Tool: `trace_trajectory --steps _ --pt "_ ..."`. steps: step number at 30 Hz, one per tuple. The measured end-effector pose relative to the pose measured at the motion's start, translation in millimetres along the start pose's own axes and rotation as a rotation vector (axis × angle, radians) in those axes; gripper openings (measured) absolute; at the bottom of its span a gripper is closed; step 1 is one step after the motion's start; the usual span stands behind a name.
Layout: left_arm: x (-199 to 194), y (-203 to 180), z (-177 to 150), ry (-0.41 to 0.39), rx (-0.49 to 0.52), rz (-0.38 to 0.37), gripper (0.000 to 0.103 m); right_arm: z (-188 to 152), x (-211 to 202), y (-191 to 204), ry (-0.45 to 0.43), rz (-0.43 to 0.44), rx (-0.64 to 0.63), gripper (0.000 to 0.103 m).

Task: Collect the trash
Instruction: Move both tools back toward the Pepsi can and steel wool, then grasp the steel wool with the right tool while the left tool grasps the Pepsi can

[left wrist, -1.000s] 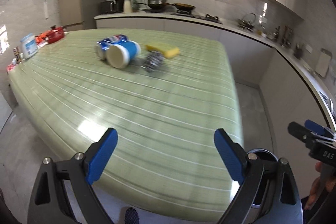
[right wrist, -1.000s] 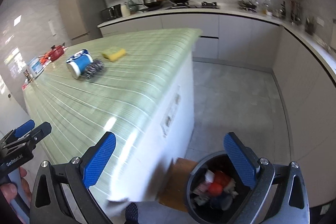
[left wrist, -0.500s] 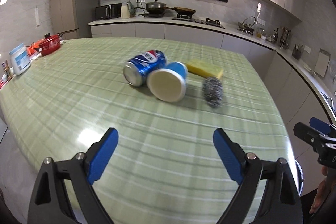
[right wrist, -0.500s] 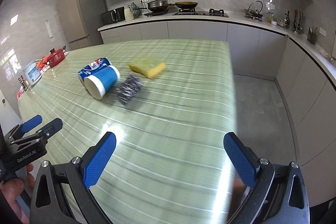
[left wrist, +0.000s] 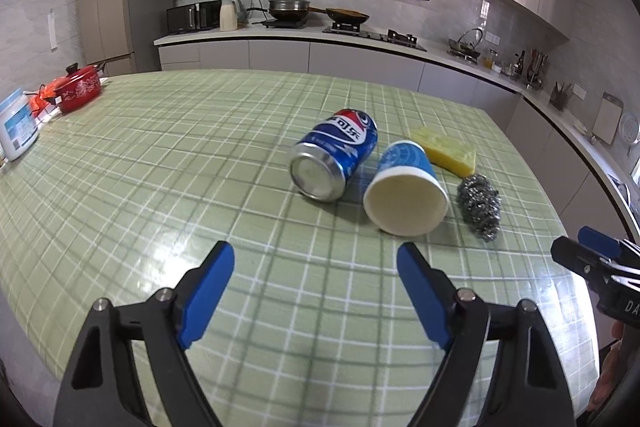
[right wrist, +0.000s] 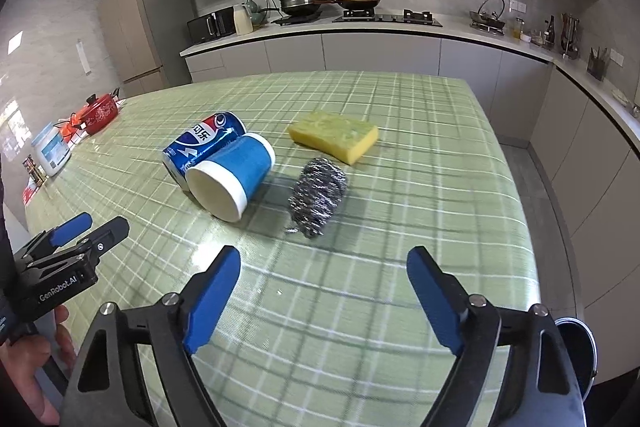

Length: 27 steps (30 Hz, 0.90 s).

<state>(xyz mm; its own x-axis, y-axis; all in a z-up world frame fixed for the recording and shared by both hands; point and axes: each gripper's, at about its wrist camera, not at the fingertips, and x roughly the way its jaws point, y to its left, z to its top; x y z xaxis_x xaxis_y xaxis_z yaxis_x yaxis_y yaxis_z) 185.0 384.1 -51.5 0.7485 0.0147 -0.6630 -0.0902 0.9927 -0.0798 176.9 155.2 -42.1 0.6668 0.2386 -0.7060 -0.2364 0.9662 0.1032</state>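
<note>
Both claws, left gripper (left wrist: pixel 316 293) and right gripper (right wrist: pixel 322 293), spread wide and empty, lined up toward the tipped blue soda can (left wrist: pixel 335 159) touching the blue paper cup (left wrist: pixel 405 195), mid-table, probably first grabs.

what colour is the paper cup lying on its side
Blue outside with a white rim and cream inside; the cup shows best in the right wrist view.

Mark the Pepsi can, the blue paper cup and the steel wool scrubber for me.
Pepsi can (left wrist: pixel 340 155), left wrist view, on its blue side wall.
Blue paper cup (right wrist: pixel 240 163), right wrist view, on its blue side.
Steel wool scrubber (right wrist: pixel 318 195), right wrist view, mid-body.
</note>
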Motion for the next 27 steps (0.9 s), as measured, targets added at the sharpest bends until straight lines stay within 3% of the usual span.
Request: trace_trajectory --steps 9,12,14,27 --pt "18 -4 14 0.014 0.01 -0.039 0.08 16 30 4 0.023 0.007 0.008 0.075" --pt "27 -15 19 0.017 0.031 -0.06 0.079 20 45 -1 0.047 0.01 0.023 0.065" --pt "35 -17 21 0.029 0.032 -0.074 0.073 21 55 -4 0.067 0.017 0.029 0.06" --pt "69 1 52 0.029 0.047 -0.048 0.07 35 81 -5 0.079 0.035 0.053 0.059"
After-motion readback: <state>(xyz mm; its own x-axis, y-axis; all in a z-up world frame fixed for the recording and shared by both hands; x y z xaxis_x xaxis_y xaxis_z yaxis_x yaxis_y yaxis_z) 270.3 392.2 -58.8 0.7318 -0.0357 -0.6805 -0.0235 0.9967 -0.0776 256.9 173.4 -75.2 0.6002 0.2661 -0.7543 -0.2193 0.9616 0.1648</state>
